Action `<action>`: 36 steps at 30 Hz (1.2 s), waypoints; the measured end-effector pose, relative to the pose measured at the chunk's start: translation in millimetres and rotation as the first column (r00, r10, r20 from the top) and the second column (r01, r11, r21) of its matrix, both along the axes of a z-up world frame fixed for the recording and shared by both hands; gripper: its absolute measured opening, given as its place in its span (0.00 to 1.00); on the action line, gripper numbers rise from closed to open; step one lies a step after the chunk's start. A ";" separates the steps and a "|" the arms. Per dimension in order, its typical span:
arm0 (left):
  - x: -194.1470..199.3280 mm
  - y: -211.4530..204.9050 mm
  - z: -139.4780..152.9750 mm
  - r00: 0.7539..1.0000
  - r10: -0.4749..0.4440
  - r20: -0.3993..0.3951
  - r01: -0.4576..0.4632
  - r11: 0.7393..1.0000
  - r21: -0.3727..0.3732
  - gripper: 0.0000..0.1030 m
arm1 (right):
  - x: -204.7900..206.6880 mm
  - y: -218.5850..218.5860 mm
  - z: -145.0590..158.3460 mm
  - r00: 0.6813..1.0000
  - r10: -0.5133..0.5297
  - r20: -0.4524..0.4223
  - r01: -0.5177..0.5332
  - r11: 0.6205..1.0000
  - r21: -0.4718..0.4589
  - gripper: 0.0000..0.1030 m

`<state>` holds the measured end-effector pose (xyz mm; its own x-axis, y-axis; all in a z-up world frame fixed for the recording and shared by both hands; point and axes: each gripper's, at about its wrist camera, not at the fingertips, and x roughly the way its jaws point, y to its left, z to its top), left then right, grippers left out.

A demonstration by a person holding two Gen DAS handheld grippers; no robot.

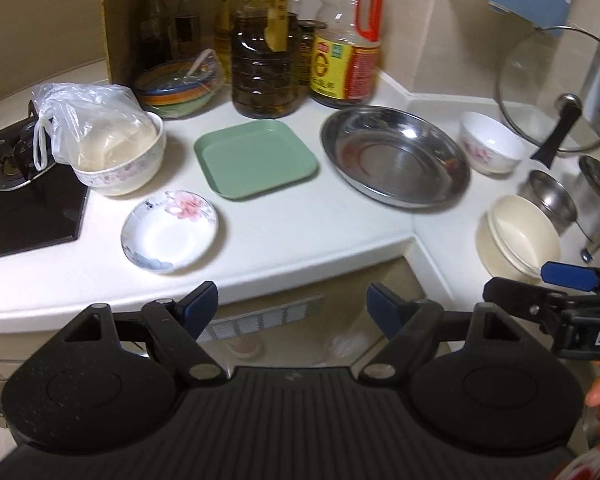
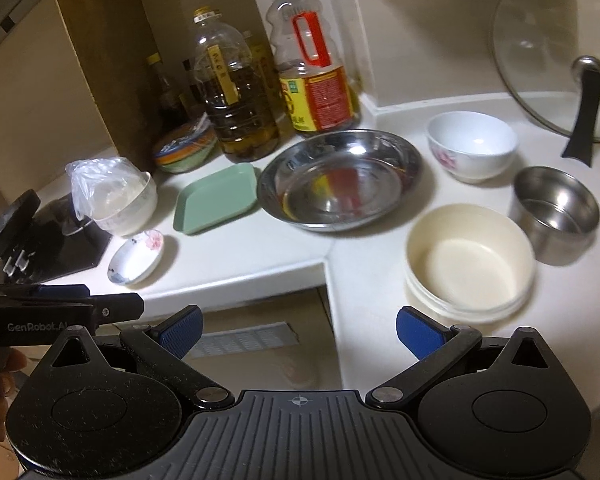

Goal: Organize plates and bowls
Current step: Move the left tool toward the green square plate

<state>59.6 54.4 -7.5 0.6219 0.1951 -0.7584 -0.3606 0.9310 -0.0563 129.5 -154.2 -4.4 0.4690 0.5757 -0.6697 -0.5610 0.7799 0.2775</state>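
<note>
A green square plate lies mid-counter, with a wide steel dish to its right. A small flowered saucer sits near the front edge. A white flowered bowl stands at the back right. Stacked cream bowls rest on the right wing. My left gripper hangs open, off the counter's front edge, holding nothing. My right gripper is open too, just short of the cream bowls.
A bowl with a plastic bag stands beside the black stove. Oil bottles and a striped covered bowl line the back. A glass lid and a steel cup stand at right.
</note>
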 end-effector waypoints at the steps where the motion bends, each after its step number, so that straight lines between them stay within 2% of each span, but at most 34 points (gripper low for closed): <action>1: 4.0 5.8 -0.9 1.000 0.002 0.001 -0.002 1.000 0.001 0.78 | 3.8 5.1 -0.8 1.000 -0.001 -0.001 0.001 1.000 0.011 1.00; 10: 52.3 65.9 -13.0 1.000 -0.001 -0.003 0.001 1.000 0.003 0.78 | 38.8 68.8 -4.4 1.000 0.019 0.001 -0.019 0.998 0.060 0.99; 11: 58.2 72.9 -15.1 1.000 -0.003 -0.007 0.003 1.000 0.001 0.77 | 43.5 76.8 -5.6 1.000 0.016 0.001 -0.016 0.998 0.061 0.92; 12: 64.1 79.1 -17.3 1.000 -0.005 -0.010 0.005 1.000 -0.003 0.77 | 49.5 85.5 -7.2 1.000 0.021 -0.005 -0.021 0.998 0.064 0.80; 13: 69.8 85.5 -18.8 1.000 -0.007 -0.011 0.007 1.000 -0.006 0.77 | 54.6 92.4 -9.4 1.000 0.027 -0.016 -0.026 0.998 0.065 0.76; 19: 101.1 115.0 -25.6 1.000 -0.014 -0.020 0.014 1.000 -0.001 0.72 | 84.3 132.0 -17.4 0.999 0.032 -0.012 -0.032 0.999 0.042 0.70; 25: 128.5 130.2 -33.6 0.999 -0.026 -0.035 0.027 1.000 0.009 0.67 | 109.7 163.6 -24.8 0.999 0.046 0.003 -0.047 0.999 0.012 0.56; 27: 136.1 134.9 -37.9 0.999 -0.025 -0.044 0.025 1.000 0.003 0.62 | 119.0 172.9 -27.6 0.998 0.055 0.008 -0.055 0.998 0.000 0.46; 32: 152.0 144.8 -48.8 0.997 -0.018 -0.074 0.017 1.000 -0.018 0.52 | 137.3 191.1 -33.0 0.997 0.073 0.009 -0.073 0.997 -0.019 0.37; 36: 161.8 146.8 -54.6 0.994 -0.020 -0.104 0.020 1.000 -0.006 0.50 | 150.0 203.8 -37.4 0.996 0.091 0.007 -0.090 0.995 -0.037 0.33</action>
